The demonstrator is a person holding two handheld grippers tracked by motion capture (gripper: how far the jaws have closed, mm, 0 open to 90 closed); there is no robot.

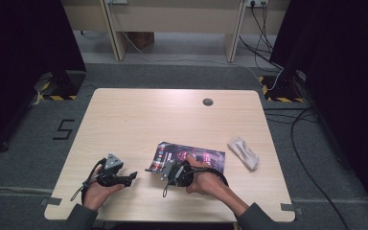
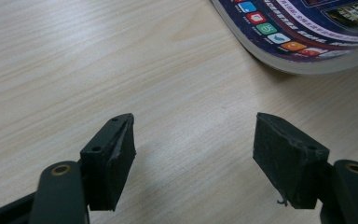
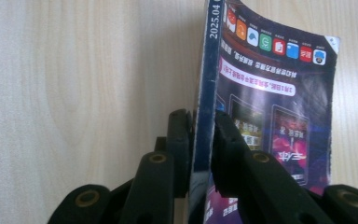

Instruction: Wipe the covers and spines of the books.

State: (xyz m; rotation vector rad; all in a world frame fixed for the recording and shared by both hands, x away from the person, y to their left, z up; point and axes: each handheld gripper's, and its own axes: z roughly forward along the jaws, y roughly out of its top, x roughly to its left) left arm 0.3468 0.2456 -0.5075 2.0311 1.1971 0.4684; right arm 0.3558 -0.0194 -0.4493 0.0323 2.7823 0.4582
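A glossy magazine (image 1: 199, 157) with a dark cover and a row of coloured app icons lies on the wooden table (image 1: 139, 120), right of centre near the front. My right gripper (image 1: 152, 168) is shut on its spine edge; in the right gripper view the jaws pinch the magazine (image 3: 270, 107) at the spine from both sides, with the right gripper (image 3: 203, 126) low on it. My left gripper (image 1: 134, 176) is held just left of the magazine, open. In the left gripper view nothing lies between the left gripper (image 2: 193, 154) jaws, and the magazine (image 2: 307, 37) corner is ahead to the right.
A crumpled white cloth (image 1: 243, 152) lies right of the magazine. A round grey grommet (image 1: 208, 101) sits near the table's far edge. Black curtains flank the table, and cables run across the floor at the right.
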